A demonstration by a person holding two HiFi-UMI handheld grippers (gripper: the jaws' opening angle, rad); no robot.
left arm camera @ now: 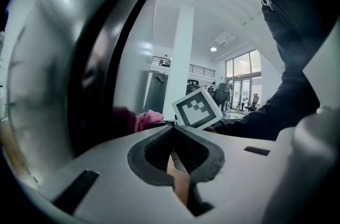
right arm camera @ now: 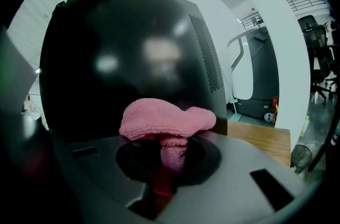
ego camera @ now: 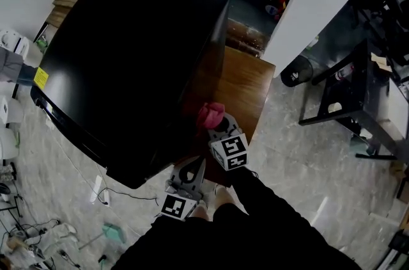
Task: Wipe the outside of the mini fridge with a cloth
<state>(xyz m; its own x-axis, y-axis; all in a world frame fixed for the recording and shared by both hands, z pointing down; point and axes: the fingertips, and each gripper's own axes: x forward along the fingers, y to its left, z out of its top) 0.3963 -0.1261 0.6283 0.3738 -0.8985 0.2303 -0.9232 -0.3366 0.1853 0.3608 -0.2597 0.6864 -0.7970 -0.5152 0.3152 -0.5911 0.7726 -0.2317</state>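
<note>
A glossy black mini fridge with a rounded top (ego camera: 128,64) stands on a low brown wooden table (ego camera: 246,86), which sits on a pale marbled floor (ego camera: 307,153). The right gripper (ego camera: 217,123) is at the fridge's right side wall, near its lower front corner, and its jaws are clamped on a bunched pink terry cloth (ego camera: 211,114). In the right gripper view the right gripper (right arm camera: 169,156) pinches a fold of the cloth (right arm camera: 167,121) while the rest bulges out above the jaws, right up against the dark, reflective side of the fridge (right arm camera: 133,58); a grid of vent holes shows toward that wall's rear edge. The left gripper (ego camera: 197,169) hangs just beside and below the right one, off the table's near edge, clear of the fridge. In its own view the left gripper (left arm camera: 173,154) has its jaws closed together with nothing between them, and the cloth (left arm camera: 146,119) shows beyond them
</note>
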